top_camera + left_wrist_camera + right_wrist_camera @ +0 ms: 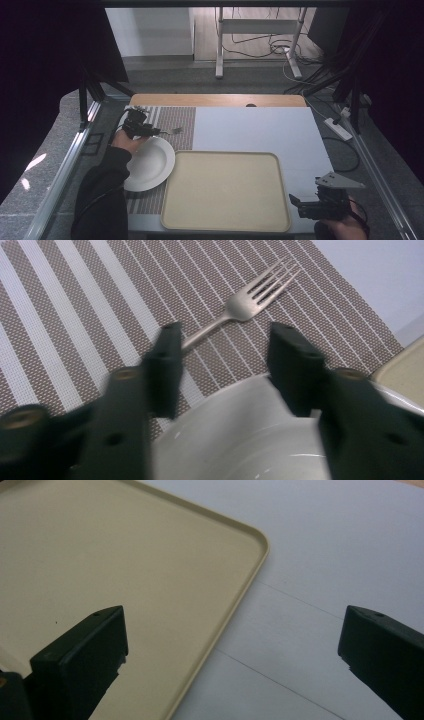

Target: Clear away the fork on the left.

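A metal fork [248, 301] lies on the striped brown placemat [90, 305], tines pointing away from me. My left gripper [224, 357] hovers open over the far rim of the white plate [235, 435]; the fork's handle end reaches the inner side of its left jaw, and nothing is clamped. In the high view the left gripper [154, 131] sits at the table's left, the fork [174, 131] just beyond it, and the plate [152, 162] beneath it. My right gripper [296, 202] is wide open at the front right, beside the beige tray [225, 190]. Its jaws [235, 630] straddle the tray's corner rim [252, 575].
The placemat [175, 117] covers the left part of the white tabletop [260, 127]. The tray holds nothing. A wooden strip [215, 100] runs along the table's far edge. Metal frame rails [65, 165] flank both sides, and cables lie on the floor beyond.
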### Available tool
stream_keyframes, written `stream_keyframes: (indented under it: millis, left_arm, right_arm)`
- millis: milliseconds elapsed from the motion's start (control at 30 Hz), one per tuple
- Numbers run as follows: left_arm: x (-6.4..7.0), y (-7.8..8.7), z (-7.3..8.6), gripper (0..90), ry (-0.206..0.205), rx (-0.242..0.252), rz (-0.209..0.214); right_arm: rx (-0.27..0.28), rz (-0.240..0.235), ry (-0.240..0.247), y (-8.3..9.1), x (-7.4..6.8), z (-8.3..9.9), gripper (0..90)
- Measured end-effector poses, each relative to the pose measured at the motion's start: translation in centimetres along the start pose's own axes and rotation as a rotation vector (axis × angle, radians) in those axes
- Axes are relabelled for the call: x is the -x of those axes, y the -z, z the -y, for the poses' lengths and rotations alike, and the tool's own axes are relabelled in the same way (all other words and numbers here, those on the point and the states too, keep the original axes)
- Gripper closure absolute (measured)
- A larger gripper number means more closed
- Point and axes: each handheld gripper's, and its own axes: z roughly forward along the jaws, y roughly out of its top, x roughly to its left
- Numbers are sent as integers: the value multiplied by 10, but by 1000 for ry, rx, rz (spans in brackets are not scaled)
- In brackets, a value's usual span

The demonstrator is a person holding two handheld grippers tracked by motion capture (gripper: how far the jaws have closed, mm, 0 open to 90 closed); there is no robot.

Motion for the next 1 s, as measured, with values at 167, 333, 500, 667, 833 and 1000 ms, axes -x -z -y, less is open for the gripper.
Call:
stream_keyframes:
  millis: [167,333,500,667,833,1000]
  left_arm:
    - [-15,-7,-3,870,22,-35,-10]
    - [-33,-12,-4,884,70,-55,-34]
    - [-48,-20,-2,884,111,-104,-84]
    - [-53,-24,3,885,118,-177,-113]
    - [-48,-20,6,885,86,-220,-72]
    - [-42,-17,9,885,32,-271,-36]
  right_arm:
    - [-1,-1,0,0,0,0,3]
    - [-1,-2,1,0,0,0,3]
    - [-2,-3,0,0,0,0,3]
    - [2,-2,-1,0,0,0,3]
    - [5,-4,1,1,0,1,3]
    - [4,-3,3,1,0,0,3]
